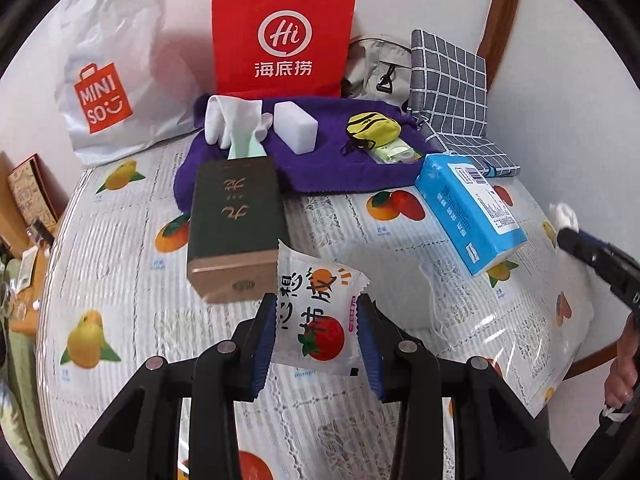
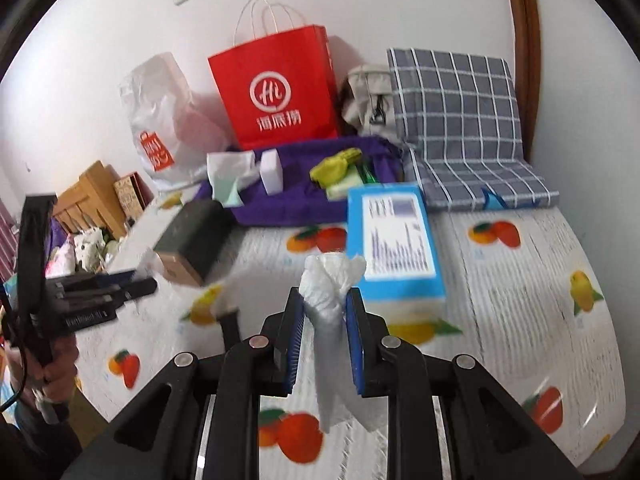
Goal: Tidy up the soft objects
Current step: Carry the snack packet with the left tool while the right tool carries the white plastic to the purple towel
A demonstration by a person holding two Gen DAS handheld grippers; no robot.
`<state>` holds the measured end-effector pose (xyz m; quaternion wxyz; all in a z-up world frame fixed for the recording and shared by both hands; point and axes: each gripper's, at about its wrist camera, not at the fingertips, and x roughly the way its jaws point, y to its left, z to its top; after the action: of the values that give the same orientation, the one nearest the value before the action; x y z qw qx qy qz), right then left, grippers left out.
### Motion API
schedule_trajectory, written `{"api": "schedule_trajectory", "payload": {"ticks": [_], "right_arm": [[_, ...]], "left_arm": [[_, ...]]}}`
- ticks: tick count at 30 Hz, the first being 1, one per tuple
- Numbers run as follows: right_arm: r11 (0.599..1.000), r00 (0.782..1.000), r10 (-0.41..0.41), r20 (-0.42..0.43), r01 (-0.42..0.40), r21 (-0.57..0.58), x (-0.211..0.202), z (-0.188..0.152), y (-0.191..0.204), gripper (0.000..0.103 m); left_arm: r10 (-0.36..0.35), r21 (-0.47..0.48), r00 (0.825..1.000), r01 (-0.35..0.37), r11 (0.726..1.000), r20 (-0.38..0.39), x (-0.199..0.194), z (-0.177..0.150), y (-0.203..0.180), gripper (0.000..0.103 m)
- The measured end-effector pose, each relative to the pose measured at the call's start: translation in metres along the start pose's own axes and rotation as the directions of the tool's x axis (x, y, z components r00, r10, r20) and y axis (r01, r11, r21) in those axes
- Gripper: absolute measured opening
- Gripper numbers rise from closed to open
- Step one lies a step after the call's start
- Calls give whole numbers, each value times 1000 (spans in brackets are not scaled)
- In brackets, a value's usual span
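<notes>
Table with fruit-print cover [image 1: 120,264], objects listed left to right. Far edge: white bag [image 1: 108,76], red bag [image 1: 284,36], checked cushion [image 1: 448,84]. In front of these, a purple cloth [image 1: 320,168] bears a white block [image 1: 296,126] and a yellow pouch [image 1: 370,126]. Nearer: dark tissue box [image 1: 236,224]; blue tissue pack [image 1: 472,216]. Left gripper [image 1: 318,332] pinches a printed sachet [image 1: 316,312], held above the table. Right gripper [image 2: 324,320] is pressed together on a crumpled white tissue [image 2: 330,300], also raised.
</notes>
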<state>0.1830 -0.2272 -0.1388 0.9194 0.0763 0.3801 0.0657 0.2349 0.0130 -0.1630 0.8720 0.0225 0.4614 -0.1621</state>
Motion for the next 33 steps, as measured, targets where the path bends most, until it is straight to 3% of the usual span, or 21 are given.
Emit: {"api": "schedule_trajectory", "payload": {"ticks": [14, 24, 33], "right_arm": [[999, 1000, 11, 14, -11, 33, 19, 47, 4, 21], [999, 998, 46, 36, -46, 5, 46, 93, 7, 21], [998, 998, 54, 30, -55, 22, 80, 141, -10, 21]], "left_arm": [[-8, -47, 1000, 8, 999, 17, 5, 35, 17, 37], [-79, -113, 995, 85, 990, 59, 0, 83, 29, 37], [25, -99, 996, -16, 995, 90, 2, 136, 32, 37]]}}
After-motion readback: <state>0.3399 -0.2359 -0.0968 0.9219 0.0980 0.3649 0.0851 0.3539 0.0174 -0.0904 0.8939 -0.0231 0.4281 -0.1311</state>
